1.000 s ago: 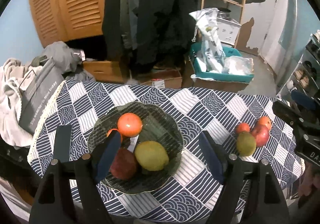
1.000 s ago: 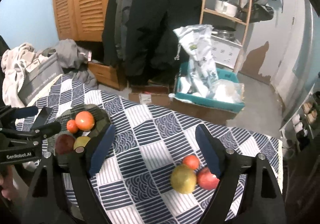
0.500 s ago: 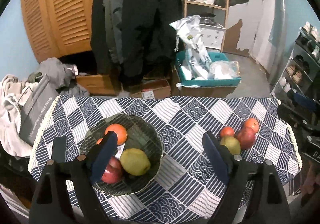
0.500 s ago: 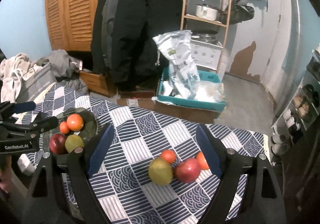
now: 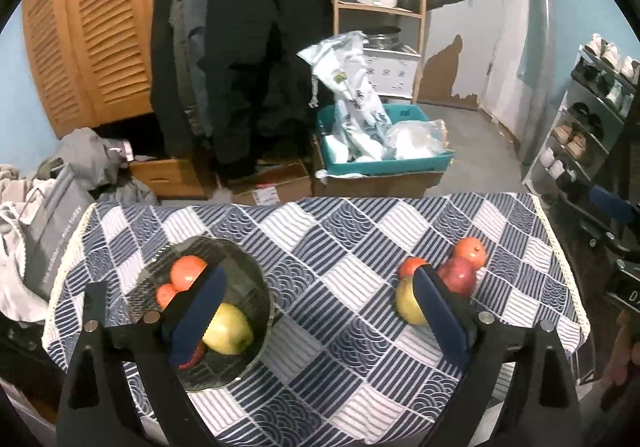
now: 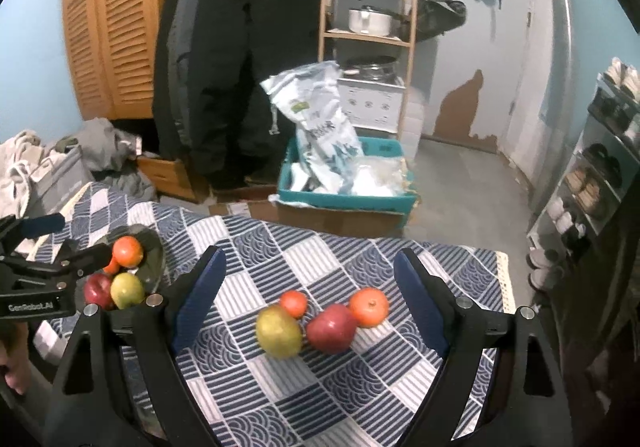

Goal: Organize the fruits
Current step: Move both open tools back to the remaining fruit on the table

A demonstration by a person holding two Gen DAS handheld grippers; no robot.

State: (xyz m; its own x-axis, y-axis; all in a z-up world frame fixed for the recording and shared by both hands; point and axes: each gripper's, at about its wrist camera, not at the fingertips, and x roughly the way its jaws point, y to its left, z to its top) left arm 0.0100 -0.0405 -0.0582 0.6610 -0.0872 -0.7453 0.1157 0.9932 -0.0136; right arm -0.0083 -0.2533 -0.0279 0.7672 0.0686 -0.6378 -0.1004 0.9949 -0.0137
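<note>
Left gripper [image 5: 320,311]: is being held above the table with nothing between its fingers; the jaws are being kept wide apart and have just been opening further.
Right gripper [image 6: 308,299]: is being held above the loose fruit with nothing gripped; the jaws are standing wide and have just been opening further.
Glass bowl [image 5: 256,279]: is being seen behind the left finger of the left gripper, resting on the patterned tablecloth [image 5: 328,231].
Bowl contents: a yellow-green apple [image 5: 230,329], a large orange [image 5: 186,269], a small orange [image 5: 165,294] and a red fruit, mostly hidden by the finger, are being held in the bowl.
Loose fruit: a yellow-green apple on the cloth [image 6: 279,332], a red apple [image 6: 331,328], a small orange on the cloth [image 6: 293,304] and a larger orange on the cloth [image 6: 369,307] are lying clustered ahead of the right gripper, between its fingers in its view, well apart from the bowl.
Person: a hand [image 6: 12,363] is being seen at the lower left edge of the right wrist view, behind the left gripper's body.
</note>
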